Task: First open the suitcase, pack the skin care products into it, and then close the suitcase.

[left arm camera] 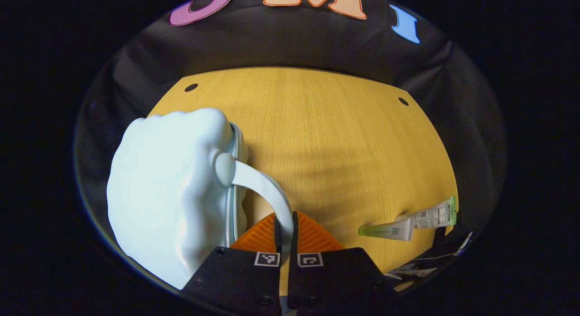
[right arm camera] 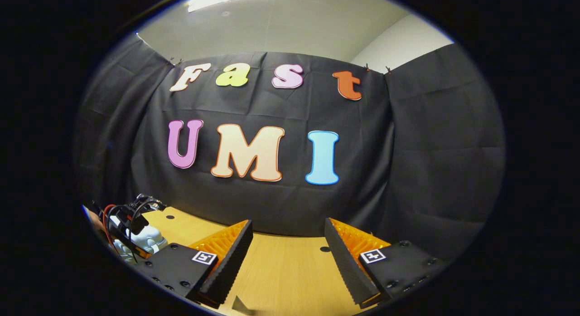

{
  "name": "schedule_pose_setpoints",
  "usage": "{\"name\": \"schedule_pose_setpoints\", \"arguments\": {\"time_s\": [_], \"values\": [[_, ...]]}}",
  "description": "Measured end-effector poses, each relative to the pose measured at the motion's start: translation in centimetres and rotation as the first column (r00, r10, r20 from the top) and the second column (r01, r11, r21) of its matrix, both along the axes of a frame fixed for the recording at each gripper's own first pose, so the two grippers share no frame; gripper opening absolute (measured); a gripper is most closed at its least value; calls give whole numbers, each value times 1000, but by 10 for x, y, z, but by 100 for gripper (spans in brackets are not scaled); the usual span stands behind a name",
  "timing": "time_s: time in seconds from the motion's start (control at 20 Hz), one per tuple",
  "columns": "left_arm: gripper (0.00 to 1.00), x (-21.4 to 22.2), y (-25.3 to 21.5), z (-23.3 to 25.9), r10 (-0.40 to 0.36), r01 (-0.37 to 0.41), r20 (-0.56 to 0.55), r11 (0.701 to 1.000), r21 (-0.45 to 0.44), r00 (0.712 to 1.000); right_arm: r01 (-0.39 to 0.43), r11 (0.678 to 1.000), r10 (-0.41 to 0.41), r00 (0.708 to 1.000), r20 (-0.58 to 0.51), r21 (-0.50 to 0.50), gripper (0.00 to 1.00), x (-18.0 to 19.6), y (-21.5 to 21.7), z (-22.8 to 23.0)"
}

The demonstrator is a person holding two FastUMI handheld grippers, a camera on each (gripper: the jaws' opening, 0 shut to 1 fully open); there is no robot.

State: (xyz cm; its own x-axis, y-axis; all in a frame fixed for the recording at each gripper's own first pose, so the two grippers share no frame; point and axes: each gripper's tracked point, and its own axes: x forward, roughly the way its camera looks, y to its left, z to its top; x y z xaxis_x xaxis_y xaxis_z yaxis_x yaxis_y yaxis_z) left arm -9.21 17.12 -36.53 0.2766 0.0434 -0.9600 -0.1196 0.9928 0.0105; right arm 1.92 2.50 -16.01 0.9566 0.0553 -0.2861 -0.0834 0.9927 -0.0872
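A small pale blue suitcase [left arm camera: 167, 198] lies on the wooden table [left arm camera: 326, 139] at the left of the left gripper view, its zipper seam facing right. Its curved handle strap [left arm camera: 265, 184] runs down between the fingers of my left gripper [left arm camera: 285, 227], which is shut on it. A skin care tube [left arm camera: 410, 223] with a green cap end lies on the table at the right, near the edge. In the right gripper view my right gripper [right arm camera: 287, 257] stands open above the table with nothing between its fingers. The left gripper [right arm camera: 129, 223] and the suitcase [right arm camera: 145, 241] show at its far left.
Two dark holes [left arm camera: 191, 87] mark the table's far corners. The black cloth wall stands behind the table. Some clear wrapping [left arm camera: 421, 264] lies at the table's near right edge.
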Motion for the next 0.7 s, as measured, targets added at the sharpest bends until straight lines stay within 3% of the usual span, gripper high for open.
{"name": "schedule_pose_setpoints", "arguments": {"time_s": [0.4,0.55,0.7], "values": [[0,4,-4,15,12,-10,38,998,-59,999,-36,997,38,999,-16,70,100,6,13,-12],[0,16,10,33,-34,33,65,999,7,997,-20,998,20,1000,-5,57,99,5,3,-7],[0,24,14,70,-45,46,122,999,-6,992,0,999,1,1000,-9,52,99,7,-5,-7]]}}
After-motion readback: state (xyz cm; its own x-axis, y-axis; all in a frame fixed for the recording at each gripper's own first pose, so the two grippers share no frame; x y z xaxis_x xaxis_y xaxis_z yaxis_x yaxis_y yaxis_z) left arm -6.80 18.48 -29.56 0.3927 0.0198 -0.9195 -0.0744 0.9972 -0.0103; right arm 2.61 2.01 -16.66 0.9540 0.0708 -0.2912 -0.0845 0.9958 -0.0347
